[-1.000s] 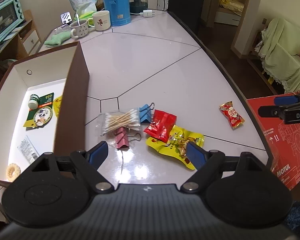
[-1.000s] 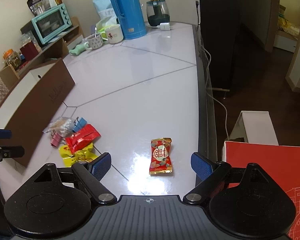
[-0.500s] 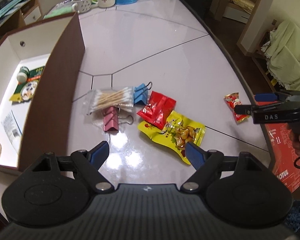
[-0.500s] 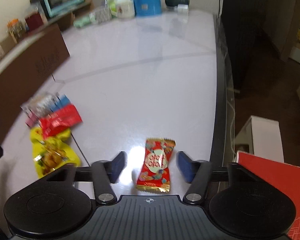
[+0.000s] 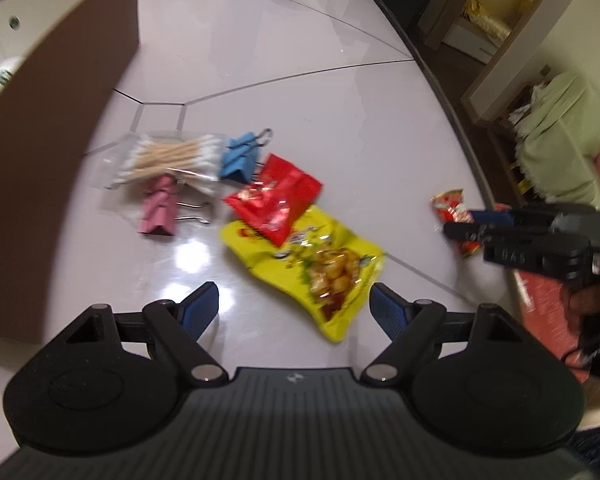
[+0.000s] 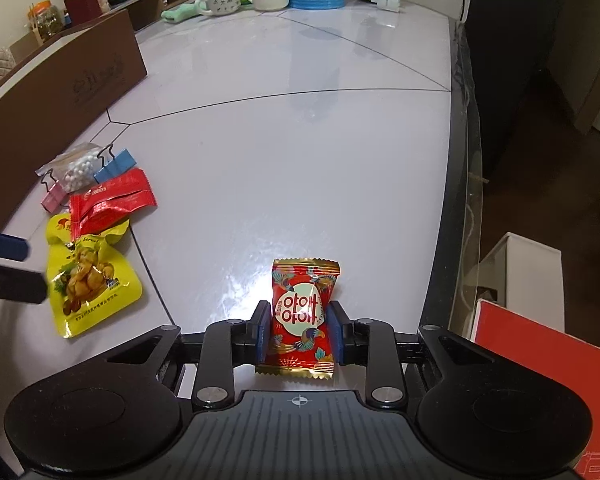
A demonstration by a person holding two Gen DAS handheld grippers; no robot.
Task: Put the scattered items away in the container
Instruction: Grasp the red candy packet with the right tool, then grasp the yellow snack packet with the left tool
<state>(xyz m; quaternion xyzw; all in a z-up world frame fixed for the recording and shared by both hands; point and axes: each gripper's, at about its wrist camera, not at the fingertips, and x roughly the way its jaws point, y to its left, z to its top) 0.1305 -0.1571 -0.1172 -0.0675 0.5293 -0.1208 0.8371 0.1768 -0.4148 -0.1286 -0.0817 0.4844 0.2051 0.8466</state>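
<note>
Left wrist view: left tool (image 5: 294,310) spread wide, holding nothing, low over the glossy white tiled surface (image 5: 300,92). Just ahead lies a yellow foil snack pouch (image 5: 320,264), its near end between the blue pads. A red foil sachet (image 5: 276,204) overlaps the pouch's far end. Beyond: blue binder clip (image 5: 240,158), pink binder clip (image 5: 158,210), clear bag of cotton swabs (image 5: 168,158) lying partly on the pink clip. Brown-walled open cardboard box (image 5: 56,120) stands on the left, near the pile. Frame is blurred. Risk: closing on the pouch may drag the red sachet along or flick it off; flat foil on a slick top likely slides away from the pads.

Right wrist view: right tool (image 6: 299,330) clamped on a small red wrapped candy (image 6: 302,314), pads on both sides of its middle; candy seems to rest on the surface close to the right edge. Box (image 6: 60,92) is far left, well apart. Risk: crinkly wrapper may slip out during the long carry; path crosses the left tool (image 6: 4,264), so the tools could collide; a drop near the edge could go to the floor.
</note>
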